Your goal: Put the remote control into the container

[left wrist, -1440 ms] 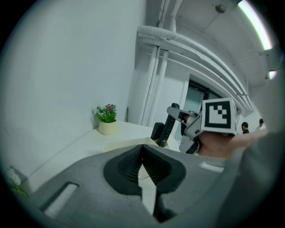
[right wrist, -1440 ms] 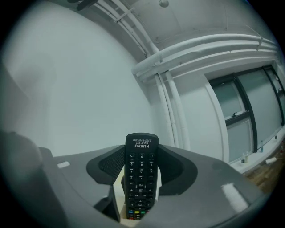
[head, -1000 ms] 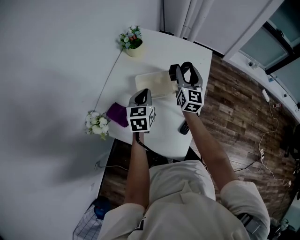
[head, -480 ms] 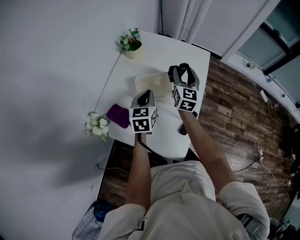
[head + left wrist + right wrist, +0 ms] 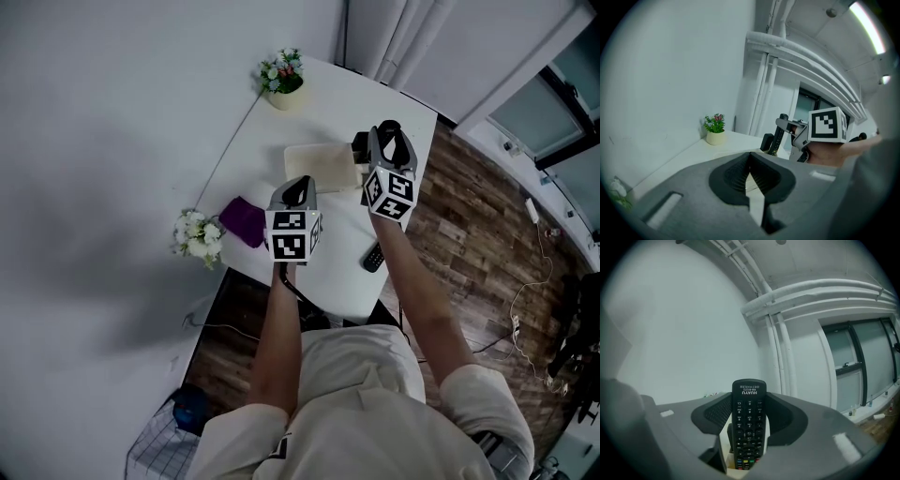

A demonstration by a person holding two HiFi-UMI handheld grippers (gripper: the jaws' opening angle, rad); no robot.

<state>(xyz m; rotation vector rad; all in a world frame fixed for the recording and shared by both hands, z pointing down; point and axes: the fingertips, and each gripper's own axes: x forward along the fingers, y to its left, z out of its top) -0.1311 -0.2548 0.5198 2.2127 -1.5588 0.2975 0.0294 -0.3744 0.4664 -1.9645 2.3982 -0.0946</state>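
Right claw (image 5: 749, 401) is clamped on the remote control (image 5: 749, 427), holding it upright over the cream container (image 5: 317, 167) on the white surface (image 5: 323, 112). It's probably above the container's right end, hard to say. Left claw (image 5: 750, 164) is pinched closed, empty.

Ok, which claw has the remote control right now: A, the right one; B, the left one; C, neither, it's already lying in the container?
A: the right gripper view shows the black remote control standing upright, clamped in the right claw, while the left claw is closed on nothing.
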